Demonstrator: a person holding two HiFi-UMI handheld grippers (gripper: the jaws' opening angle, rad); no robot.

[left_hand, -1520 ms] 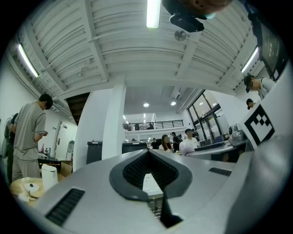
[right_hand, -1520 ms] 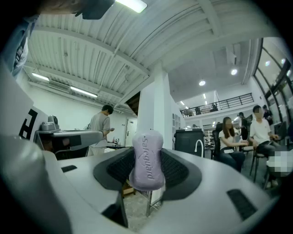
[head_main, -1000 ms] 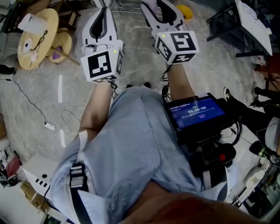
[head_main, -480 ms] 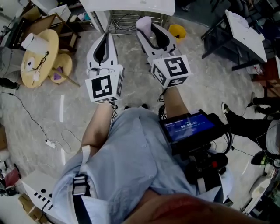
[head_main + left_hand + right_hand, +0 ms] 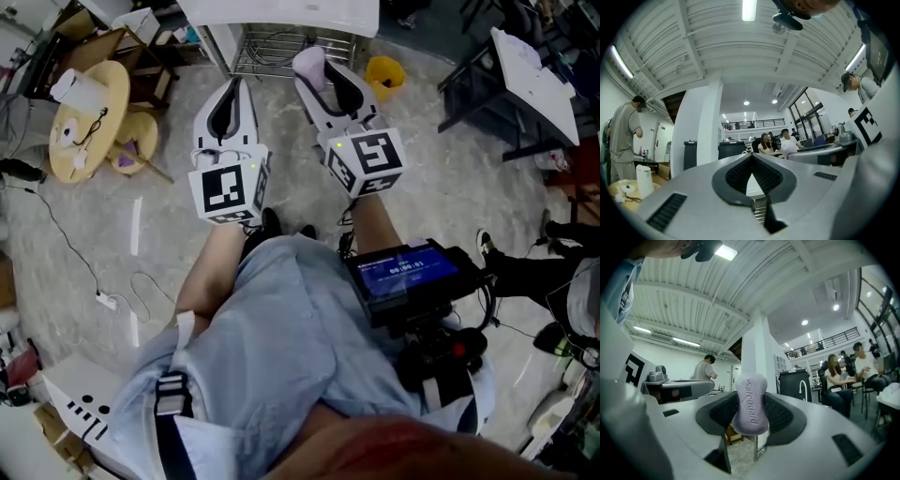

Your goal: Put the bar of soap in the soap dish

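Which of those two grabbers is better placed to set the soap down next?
Right. The right gripper has the purple bar of soap clamped between its fingers. The left gripper is shut with nothing in it. No soap dish shows in any view, so nearness cannot be compared.

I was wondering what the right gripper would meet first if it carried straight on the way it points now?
Most likely the white table directly ahead, or the wire rack under it. The right gripper, shut on the purple soap bar, points that way, though its height is hard to judge.
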